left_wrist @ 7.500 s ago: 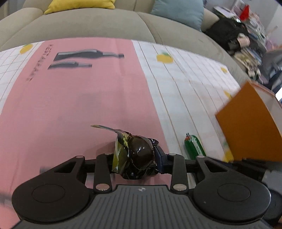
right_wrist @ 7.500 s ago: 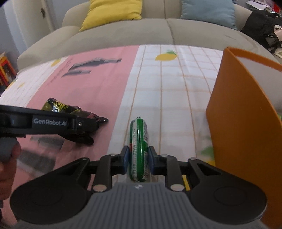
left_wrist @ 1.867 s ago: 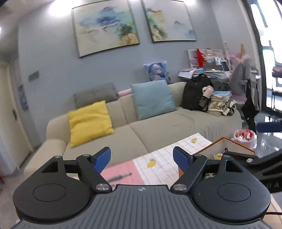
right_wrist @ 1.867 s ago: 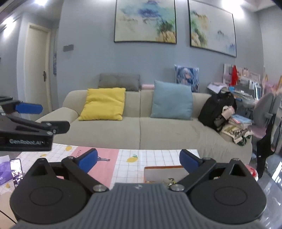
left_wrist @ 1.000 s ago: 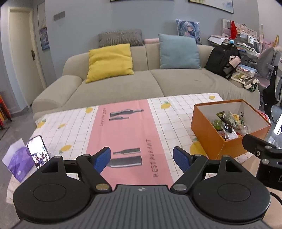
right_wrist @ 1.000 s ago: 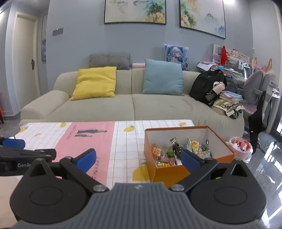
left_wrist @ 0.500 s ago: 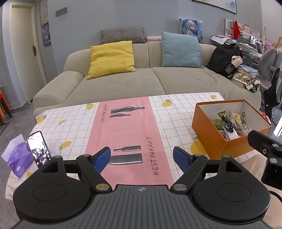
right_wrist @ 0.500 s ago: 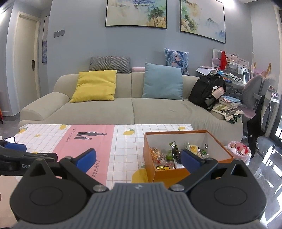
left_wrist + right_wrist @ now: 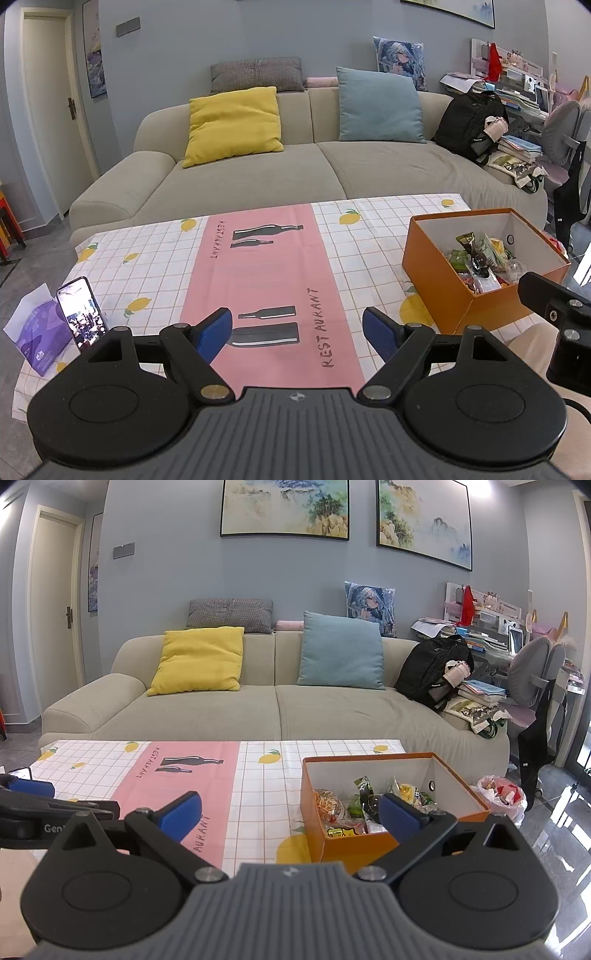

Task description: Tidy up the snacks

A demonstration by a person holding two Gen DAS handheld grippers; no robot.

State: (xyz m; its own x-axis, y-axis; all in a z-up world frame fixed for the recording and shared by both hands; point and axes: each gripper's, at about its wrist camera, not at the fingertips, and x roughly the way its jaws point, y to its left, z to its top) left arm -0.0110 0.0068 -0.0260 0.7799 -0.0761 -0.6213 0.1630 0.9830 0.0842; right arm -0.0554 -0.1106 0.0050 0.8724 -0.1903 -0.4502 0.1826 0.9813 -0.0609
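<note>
An orange box stands at the right end of the table and holds several wrapped snacks. The right wrist view shows the same orange box with its snacks just beyond the right fingertip. My left gripper is open and empty, held back over the near edge of the pink cloth strip. My right gripper is open and empty too, raised near the table's front. The left gripper's body shows at the left of the right wrist view.
The table carries a checked cloth with lemons and a pink centre strip. A phone leans on a purple tissue pack at the near left. A beige sofa with cushions stands behind, and a backpack and cluttered desk lie at the right.
Both grippers held snacks over the table earlier and are now open and empty. In the last second both views have drawn back and steadied, with the table and box slightly nearer.
</note>
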